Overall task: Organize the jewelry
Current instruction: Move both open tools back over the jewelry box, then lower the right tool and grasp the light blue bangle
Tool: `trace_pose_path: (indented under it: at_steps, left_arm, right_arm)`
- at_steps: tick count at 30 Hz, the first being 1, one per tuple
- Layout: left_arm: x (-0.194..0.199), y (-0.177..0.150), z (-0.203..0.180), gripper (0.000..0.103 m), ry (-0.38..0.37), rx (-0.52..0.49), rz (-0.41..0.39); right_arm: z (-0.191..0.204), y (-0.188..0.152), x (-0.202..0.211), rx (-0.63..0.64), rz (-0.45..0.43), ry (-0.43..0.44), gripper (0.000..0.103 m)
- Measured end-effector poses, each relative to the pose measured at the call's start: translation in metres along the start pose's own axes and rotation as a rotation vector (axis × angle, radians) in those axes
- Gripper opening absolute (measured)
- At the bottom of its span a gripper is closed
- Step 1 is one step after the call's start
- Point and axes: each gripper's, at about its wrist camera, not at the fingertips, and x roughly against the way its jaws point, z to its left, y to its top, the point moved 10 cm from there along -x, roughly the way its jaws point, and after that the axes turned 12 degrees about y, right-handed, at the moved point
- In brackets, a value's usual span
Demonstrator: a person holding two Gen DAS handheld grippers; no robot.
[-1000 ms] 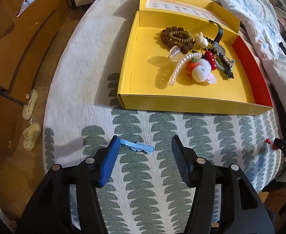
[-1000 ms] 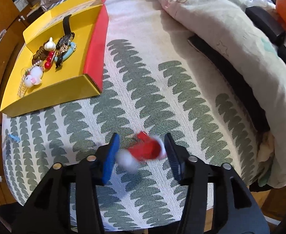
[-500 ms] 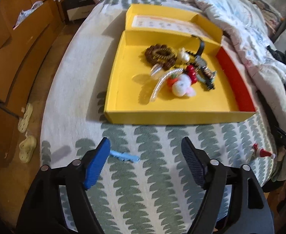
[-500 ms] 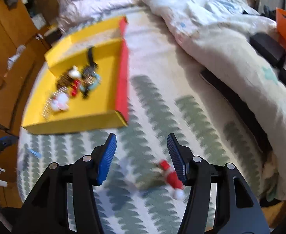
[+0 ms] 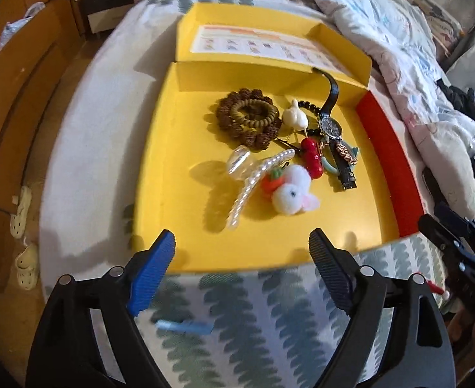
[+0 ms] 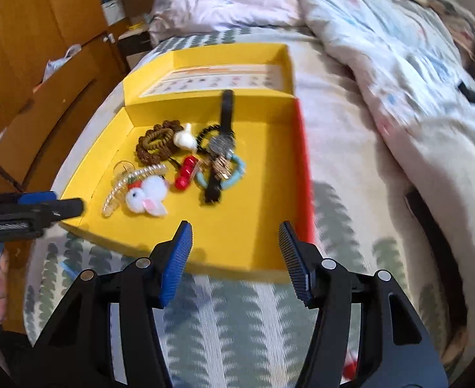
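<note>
Here, the left gripper (image 5: pixel 242 249), jaws opening and empty, and the right gripper (image 6: pixel 234 242), parted and empty, hover over the near edge of the yellow box (image 5: pixel 179 161), where the jewelry pile (image 5: pixel 289 148) lies.

One yellow box (image 5: pixel 172 174) holds two wooden bead bracelets (image 5: pixel 248 118), one watch (image 5: pixel 331 126), one pearl clip (image 5: pixel 253 187) and one plush rabbit (image 5: pixel 294 194).

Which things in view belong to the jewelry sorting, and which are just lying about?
Job:
- open yellow cardboard box
- brown wooden bead bracelets
- black-strap wristwatch
- pearl-studded hair claw
- white fluffy rabbit charm
- red bead piece
- blue hair clip on the bedspread

Lying about:
- crumpled pale quilt
- cream slippers on the floor
- wooden wardrobe
</note>
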Motion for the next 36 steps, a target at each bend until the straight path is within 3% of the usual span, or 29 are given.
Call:
trace_pose_path:
  at_steps: [3, 6, 16, 22, 26, 36]
  left_arm:
    - [-0.015, 0.007, -0.008, 0.084, 0.014, -0.019, 0.025]
    - [-0.033, 0.011, -0.005, 0.084, 0.095, -0.029, 0.06]
    - [-0.059, 0.011, -0.001, 0.084, 0.113, -0.045, 0.124]
    - [-0.062, 0.009, 0.006, 0.084, 0.09, -0.013, 0.156]
    - [-0.061, 0.005, 0.022, 0.084, 0.139, 0.004, 0.173]
    - [-0.078, -0.007, 0.019, 0.084, 0.14, -0.059, 0.205]
  right_arm:
    - [0.002, 0.006, -0.02, 0.0, 0.033, -0.004, 0.059]
    - [0.003, 0.015, -0.04, 0.008, 0.063, -0.014, 0.059]
    - [-0.011, 0.033, -0.085, -0.022, 0.154, -0.016, 0.059]
    - [-0.019, 0.047, -0.102, -0.041, 0.16, -0.027, 0.059]
    - [-0.024, 0.049, -0.113, -0.065, 0.185, -0.004, 0.059]
    - [-0.014, 0.062, -0.125, -0.006, 0.19, -0.008, 0.059]
